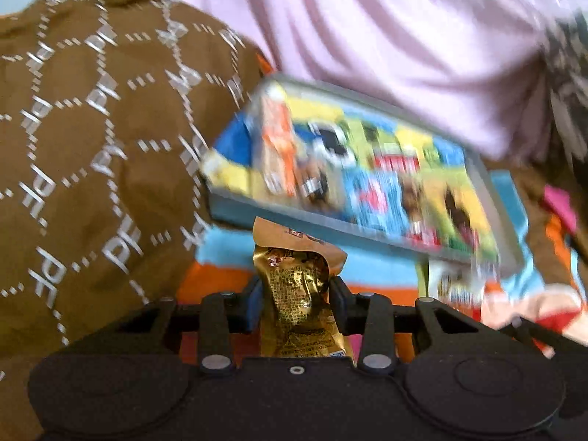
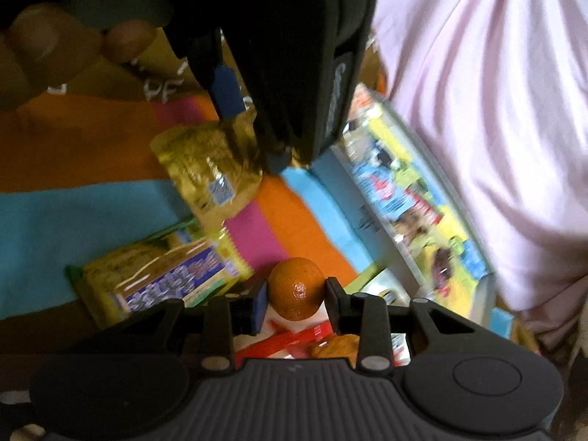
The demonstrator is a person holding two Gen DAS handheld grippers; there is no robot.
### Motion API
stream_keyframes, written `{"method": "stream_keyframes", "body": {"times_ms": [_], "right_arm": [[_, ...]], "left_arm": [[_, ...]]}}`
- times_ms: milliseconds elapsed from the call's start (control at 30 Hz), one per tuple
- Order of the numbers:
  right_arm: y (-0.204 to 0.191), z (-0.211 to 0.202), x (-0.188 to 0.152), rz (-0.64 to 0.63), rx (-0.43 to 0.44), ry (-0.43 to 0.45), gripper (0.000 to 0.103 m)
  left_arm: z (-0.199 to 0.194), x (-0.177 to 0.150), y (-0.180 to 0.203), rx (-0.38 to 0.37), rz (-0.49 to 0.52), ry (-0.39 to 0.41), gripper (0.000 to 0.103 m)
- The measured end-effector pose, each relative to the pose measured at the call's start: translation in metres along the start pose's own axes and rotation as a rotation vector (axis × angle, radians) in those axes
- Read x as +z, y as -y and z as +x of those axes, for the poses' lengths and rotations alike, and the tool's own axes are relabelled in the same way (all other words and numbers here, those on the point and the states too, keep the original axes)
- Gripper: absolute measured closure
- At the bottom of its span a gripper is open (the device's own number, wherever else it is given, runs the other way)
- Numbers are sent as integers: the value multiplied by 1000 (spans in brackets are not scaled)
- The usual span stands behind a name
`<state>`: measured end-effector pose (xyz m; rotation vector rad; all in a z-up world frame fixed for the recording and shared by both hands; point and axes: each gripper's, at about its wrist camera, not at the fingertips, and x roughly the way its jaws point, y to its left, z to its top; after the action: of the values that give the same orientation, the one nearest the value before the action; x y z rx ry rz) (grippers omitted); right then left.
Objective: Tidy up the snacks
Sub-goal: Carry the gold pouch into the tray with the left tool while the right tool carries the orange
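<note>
The left wrist camera looks forward along its own fingers, close over a striped cloth (image 1: 382, 268), facing a grey tray (image 1: 279, 217) of packets, with a brown garment and a pink shirt (image 1: 404, 36) filling the background. The right wrist camera sits low over the same cloth (image 2: 73, 213), facing the tray (image 2: 371, 235) from its side. Both views share the tray, the cloth, the shirt and a gold packet (image 1: 297, 308) (image 2: 209, 172).

snack tray (image 2: 371, 228) at 3 o'clock on striped cloth (image 2: 73, 213) | foil pouch (image 2: 209, 172) at 11 | wafer pack (image 2: 165, 279) at 9 | mandarin (image 2: 296, 288) centre, between right gripper (image 2: 296, 303) fingers
</note>
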<state>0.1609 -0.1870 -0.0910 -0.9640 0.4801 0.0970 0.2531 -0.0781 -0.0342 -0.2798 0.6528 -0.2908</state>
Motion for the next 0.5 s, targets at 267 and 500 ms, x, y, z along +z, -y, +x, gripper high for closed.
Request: {"method": "stream_keyframes", "body": {"times_ms": [267, 500], "right_arm": [[47, -3, 16, 159, -153, 90, 66], [108, 18, 2, 335, -241, 46, 66]], "left_arm": [[-11, 30, 7, -6, -17, 117, 63], [15, 50, 53, -53, 47, 144, 63]]}}
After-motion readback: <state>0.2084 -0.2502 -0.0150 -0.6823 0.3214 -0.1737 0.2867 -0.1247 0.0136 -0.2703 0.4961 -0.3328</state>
